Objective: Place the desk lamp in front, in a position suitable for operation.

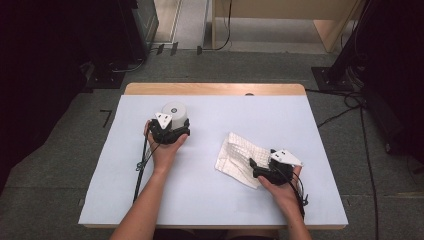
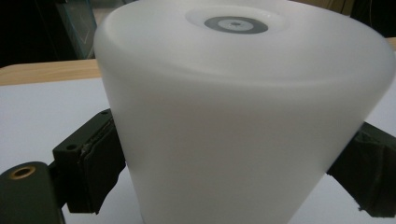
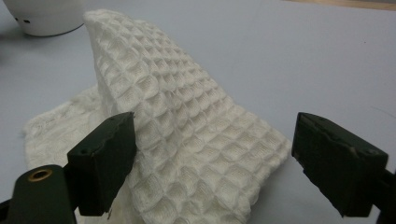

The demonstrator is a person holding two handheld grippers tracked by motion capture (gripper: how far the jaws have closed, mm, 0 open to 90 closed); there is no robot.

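Note:
A white cup (image 1: 175, 111) stands upside down on the table's left half, a grey ring on its upturned base. My left gripper (image 1: 172, 124) has it from the near side; in the left gripper view both black pads (image 2: 100, 163) press against the cup (image 2: 243, 116). A cream waffle-weave cloth (image 1: 235, 155) lies crumpled right of centre. My right gripper (image 1: 255, 167) is at the cloth's near right edge, open. In the right gripper view a raised fold of cloth (image 3: 187, 130) stands between the jaws of the gripper (image 3: 215, 154); the left jaw touches it and the right jaw is apart from it.
A pale sheet (image 1: 225, 200) covers the table, with a wooden strip (image 1: 215, 89) bare along the far edge. Cables (image 1: 350, 107) trail over the floor at the right, and dark equipment stands at both sides. The cup (image 3: 42, 16) also appears far off in the right gripper view.

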